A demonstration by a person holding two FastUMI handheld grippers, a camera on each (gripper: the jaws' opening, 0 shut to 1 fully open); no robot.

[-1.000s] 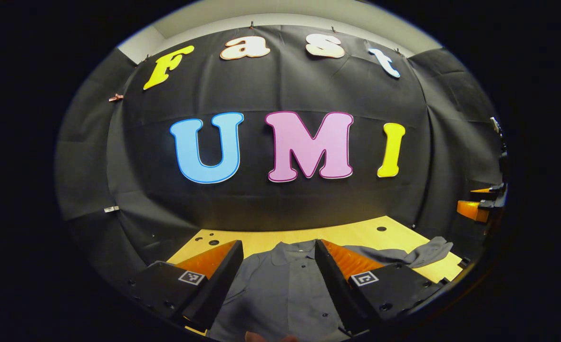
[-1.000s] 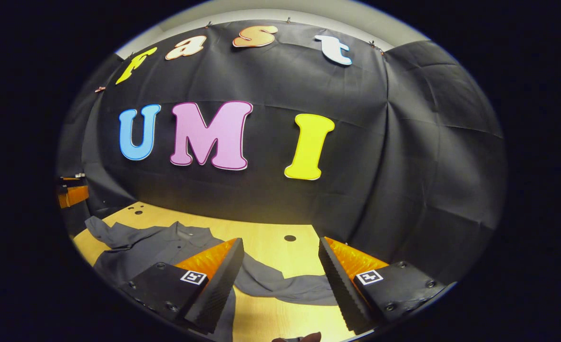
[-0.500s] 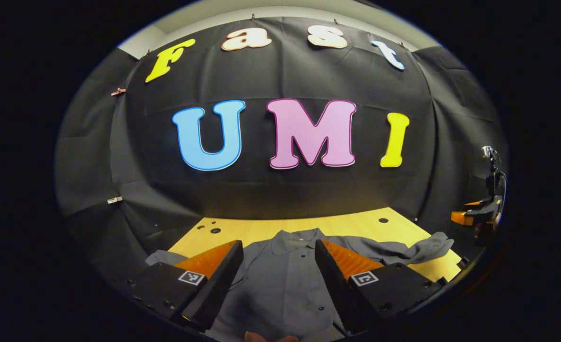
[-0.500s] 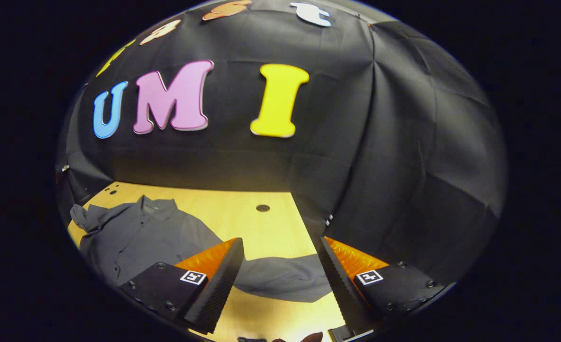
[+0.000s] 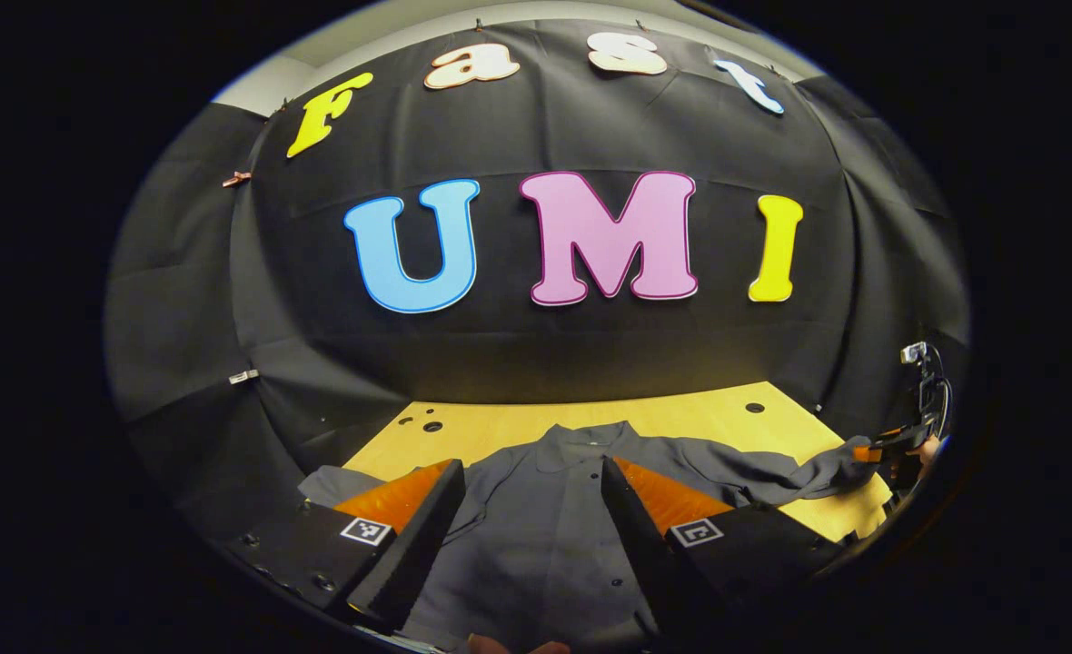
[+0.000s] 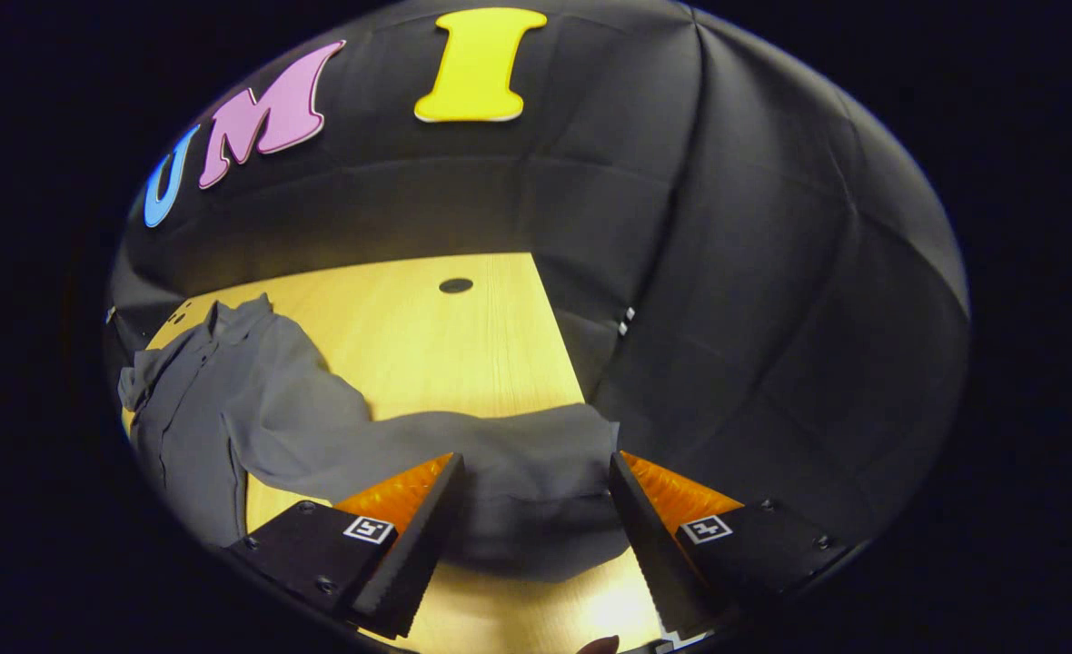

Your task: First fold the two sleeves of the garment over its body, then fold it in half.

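Note:
A grey button shirt [image 5: 545, 518] lies face up on the wooden table [image 5: 681, 422], collar [image 5: 586, 436] toward the wall. My left gripper [image 5: 531, 468] hovers open over the shirt's chest, nothing between its fingers. One long sleeve [image 5: 772, 477] stretches right to my right gripper [image 5: 877, 450], seen small at the table's edge. In the right gripper view the sleeve's end [image 6: 527, 490] lies flat between the spread fingers of the right gripper [image 6: 534, 460], which is open. The shirt's body [image 6: 191, 409] is off to the left. The other sleeve [image 5: 327, 483] peeks out left.
The black cloth wall closes in the table at the back and on the right side [image 6: 727, 345]. The table's right edge [image 6: 559, 336] runs close beside the sleeve's end. A round hole [image 6: 455, 285] marks the bare wood [image 6: 427, 345] beyond the sleeve.
The right gripper has tipped down and come up to the sleeve's end, which now lies between its fingers. The left gripper has tilted slightly down over the shirt.

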